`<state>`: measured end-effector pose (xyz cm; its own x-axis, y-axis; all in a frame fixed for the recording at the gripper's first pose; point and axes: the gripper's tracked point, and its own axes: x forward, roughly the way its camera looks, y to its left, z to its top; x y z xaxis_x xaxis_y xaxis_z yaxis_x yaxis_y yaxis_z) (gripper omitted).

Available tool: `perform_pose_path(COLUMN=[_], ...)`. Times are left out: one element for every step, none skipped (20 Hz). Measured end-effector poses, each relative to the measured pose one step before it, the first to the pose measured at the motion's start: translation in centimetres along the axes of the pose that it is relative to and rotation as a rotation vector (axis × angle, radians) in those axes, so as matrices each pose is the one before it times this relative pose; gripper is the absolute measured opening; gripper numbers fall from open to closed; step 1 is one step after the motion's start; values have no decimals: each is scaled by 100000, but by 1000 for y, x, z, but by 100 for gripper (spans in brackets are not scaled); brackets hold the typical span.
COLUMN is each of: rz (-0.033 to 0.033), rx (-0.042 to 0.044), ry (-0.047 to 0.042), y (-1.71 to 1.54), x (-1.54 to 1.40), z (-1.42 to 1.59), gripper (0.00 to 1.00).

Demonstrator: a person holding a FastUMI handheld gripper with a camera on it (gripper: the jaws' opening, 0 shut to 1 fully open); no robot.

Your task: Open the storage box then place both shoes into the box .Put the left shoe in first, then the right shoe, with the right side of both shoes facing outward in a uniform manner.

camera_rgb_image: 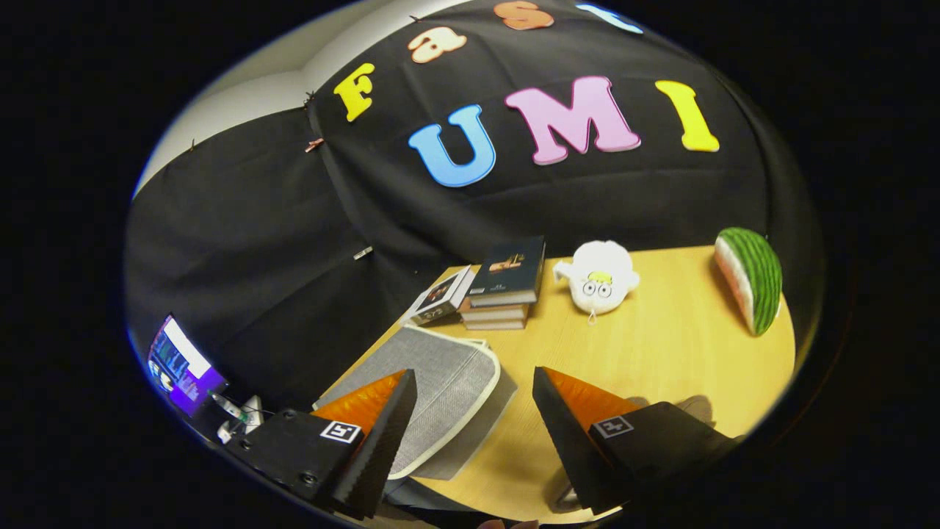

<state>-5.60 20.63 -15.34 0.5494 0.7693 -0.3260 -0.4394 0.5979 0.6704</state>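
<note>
On the wooden table [661, 345], grey fabric storage box [440, 382] lies closed beneath the open gripper [474, 400].

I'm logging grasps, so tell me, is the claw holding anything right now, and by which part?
Nothing is held. The claw is open, its fingers apart above the table, with the grey storage box lying closed between them and just ahead.

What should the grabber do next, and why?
Probably dip down toward the grey storage box and reach for the edge of its lid. The gripper is open and holds nothing, the box lies shut on the table just ahead of the fingers, partly behind the left one, and it must be opened before any shoe goes in.
</note>
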Motion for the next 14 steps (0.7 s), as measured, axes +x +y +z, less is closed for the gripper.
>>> perform_pose_path(rz=[1792, 1563, 1923, 1658, 1688, 1853, 2051, 1617, 816, 1083, 1845, 2353, 2139, 1770], rx=[4371, 4187, 4406, 4728, 5011, 5063, 5062, 4668, 4143, 3867, 4011, 4139, 3495, 2206], ry=[3660, 3466, 3197, 3137, 3318, 3053, 2661, 2021, 998, 102, -176, 123, 200, 180], y=[-104, -268, -73, 21, -170, -246, -53, 34, -202, 44, 160, 248, 278, 9], x=[471, 424, 765, 825, 669, 540, 795, 776, 696, 680, 609, 97, 440, 29], z=[-1135, -1150, -855, -1021, -947, -950, -622, -711, -451, -397, -279, -385, -380, -311], gripper=[98, 98, 98, 98, 98, 98, 98, 98, 98, 98, 98, 98, 97, 96])
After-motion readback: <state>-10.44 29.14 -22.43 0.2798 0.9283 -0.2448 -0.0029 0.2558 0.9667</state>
